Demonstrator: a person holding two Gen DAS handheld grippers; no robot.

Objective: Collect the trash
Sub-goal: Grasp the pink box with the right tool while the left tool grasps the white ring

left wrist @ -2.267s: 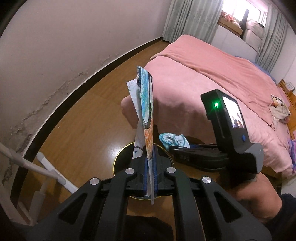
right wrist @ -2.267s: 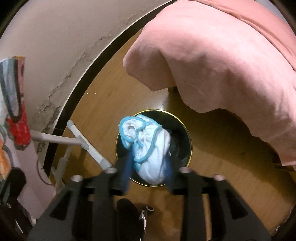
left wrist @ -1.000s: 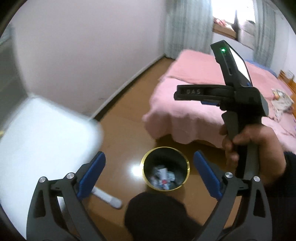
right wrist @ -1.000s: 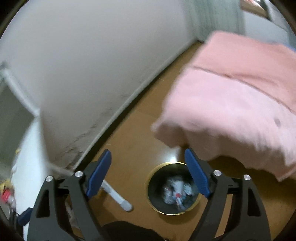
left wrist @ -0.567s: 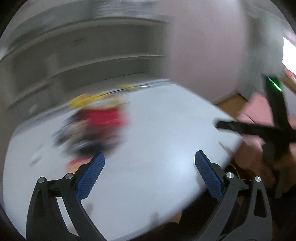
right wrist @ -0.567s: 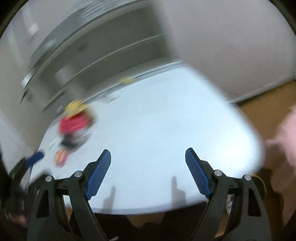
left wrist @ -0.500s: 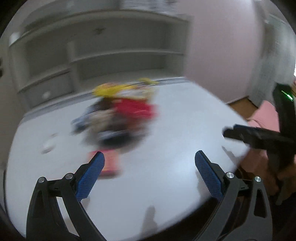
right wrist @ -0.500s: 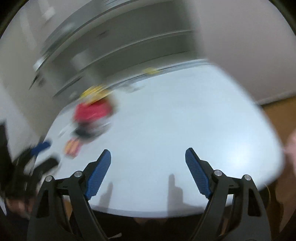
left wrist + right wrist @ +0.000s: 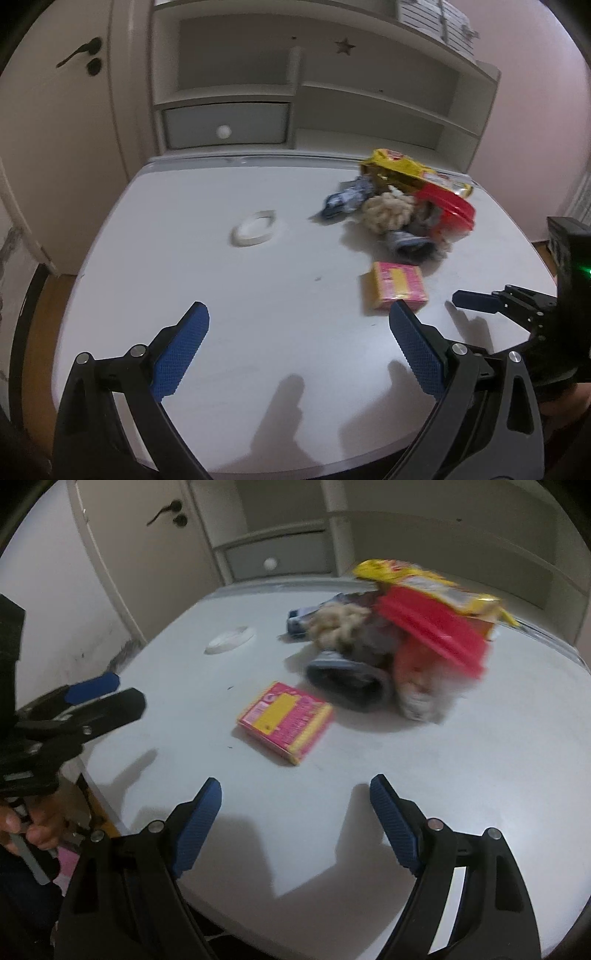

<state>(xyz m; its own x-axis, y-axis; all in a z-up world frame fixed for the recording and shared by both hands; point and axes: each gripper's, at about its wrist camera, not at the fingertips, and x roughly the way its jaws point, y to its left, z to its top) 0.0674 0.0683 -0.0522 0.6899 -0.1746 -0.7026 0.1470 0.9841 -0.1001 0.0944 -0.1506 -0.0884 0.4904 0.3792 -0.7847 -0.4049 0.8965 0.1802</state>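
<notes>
A pile of trash lies on the white table (image 9: 221,295): a yellow wrapper (image 9: 410,170), a red lid (image 9: 447,205), crumpled beige paper (image 9: 388,212) and dark wrappers (image 9: 345,195). A pink and yellow box (image 9: 397,290) lies apart, nearer to me; it also shows in the right wrist view (image 9: 286,722). My left gripper (image 9: 295,339) is open and empty above the table's near edge. My right gripper (image 9: 295,805) is open and empty, just short of the box. The pile also shows in the right wrist view (image 9: 406,638).
A white ring (image 9: 256,229) lies on the table left of the pile. White shelves with a drawer (image 9: 225,123) stand behind the table, and a door (image 9: 74,110) is at the left. The other gripper shows at the right edge (image 9: 517,306).
Both grippers let go of their trash over the bin, then swung away from the bin and bed to the white table. Both are now open over the table, facing the trash pile.
</notes>
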